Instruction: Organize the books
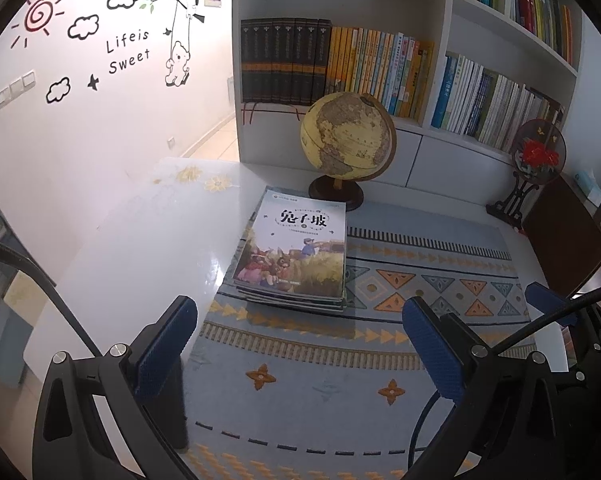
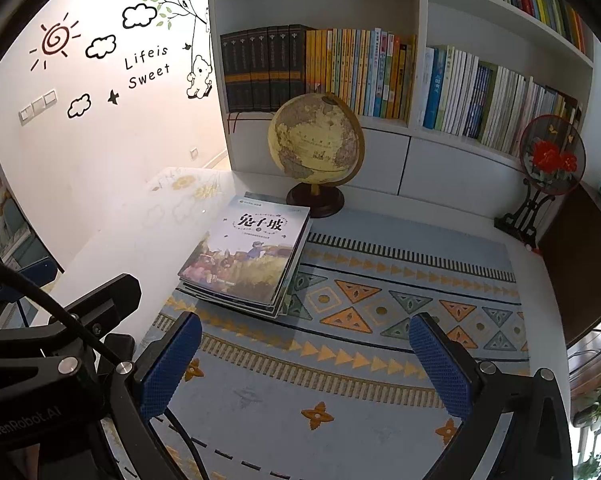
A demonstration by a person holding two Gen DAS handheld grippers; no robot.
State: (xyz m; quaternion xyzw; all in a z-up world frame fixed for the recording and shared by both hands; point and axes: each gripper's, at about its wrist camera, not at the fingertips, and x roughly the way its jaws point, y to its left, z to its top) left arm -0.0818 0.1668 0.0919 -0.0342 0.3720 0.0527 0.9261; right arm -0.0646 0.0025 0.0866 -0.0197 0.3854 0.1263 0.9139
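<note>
Book stack (image 1: 292,252) flat on worktop (image 1: 140,248), overlapping patterned mat's (image 1: 420,280) far-left corner, just before globe (image 1: 346,138) | left tool (image 1: 300,340) apart, empty | right tool (image 2: 304,356) apart, empty

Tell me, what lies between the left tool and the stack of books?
Only bare patterned mat lies between the open left tool and the stack of books; the left wrist view shows it.
</note>
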